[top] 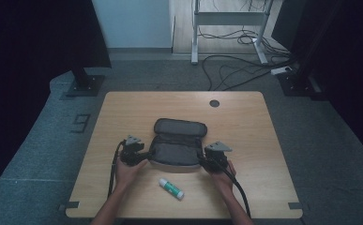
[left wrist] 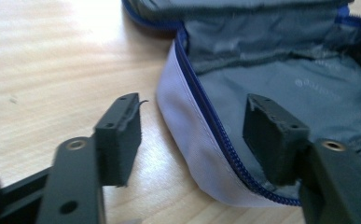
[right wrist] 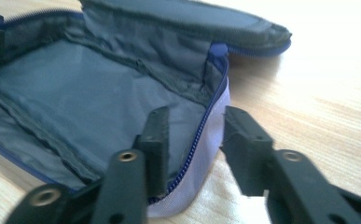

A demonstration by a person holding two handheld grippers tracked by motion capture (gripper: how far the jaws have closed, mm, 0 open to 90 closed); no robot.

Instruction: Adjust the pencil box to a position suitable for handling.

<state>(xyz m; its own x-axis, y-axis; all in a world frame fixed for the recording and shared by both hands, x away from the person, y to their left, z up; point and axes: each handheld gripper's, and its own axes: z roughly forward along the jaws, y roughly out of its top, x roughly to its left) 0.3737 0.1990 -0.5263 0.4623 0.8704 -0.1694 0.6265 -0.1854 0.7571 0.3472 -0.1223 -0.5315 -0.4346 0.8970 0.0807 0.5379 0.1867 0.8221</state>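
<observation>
A grey zip pouch [top: 178, 145] lies open in the middle of the wooden table [top: 245, 122], its lid folded back away from me. My left gripper [top: 145, 153] is at the pouch's left end. In the left gripper view its jaws [left wrist: 192, 105] stand wide apart on either side of the pouch rim and blue zipper [left wrist: 205, 109], without pressing on them. My right gripper [top: 203, 157] is at the pouch's right end. Its jaws [right wrist: 196, 114] straddle the rim there, one inside on the grey lining [right wrist: 89, 93], one outside, with a gap showing on both sides.
A white glue stick with a green label [top: 171, 188] lies near the table's front edge, between my forearms. A round cable hole [top: 214, 103] sits at the table's far side. Beyond the table, cables [top: 235, 70] trail over the floor by a metal desk frame [top: 226, 18].
</observation>
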